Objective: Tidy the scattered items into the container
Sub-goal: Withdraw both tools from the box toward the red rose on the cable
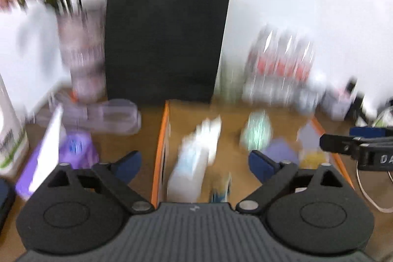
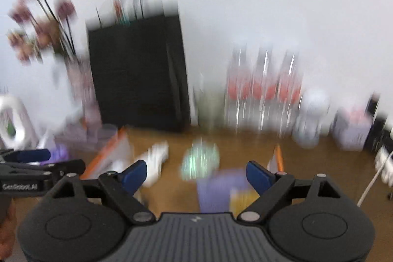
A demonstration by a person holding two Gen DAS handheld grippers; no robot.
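Note:
Both views are blurred by motion. An orange-rimmed cardboard box (image 1: 161,146) lies open below my left gripper (image 1: 195,163), which is open and empty. In the box lie a white bottle (image 1: 194,163), a green-white round item (image 1: 256,130), a purple packet (image 1: 282,151) and something yellow (image 1: 313,158). My right gripper (image 2: 196,174) is open and empty over the same box (image 2: 108,156), above the purple packet (image 2: 216,190) and green item (image 2: 200,158). The right gripper also shows at the right of the left wrist view (image 1: 356,144). A purple pack (image 1: 73,151) lies outside the box, left.
A black paper bag (image 1: 167,36) stands behind the box against the white wall. A vase of flowers (image 1: 81,50) is to its left, a pack of bottles (image 1: 280,70) to its right. A white spray bottle (image 1: 9,129) stands far left. A white cable (image 2: 368,186) runs at right.

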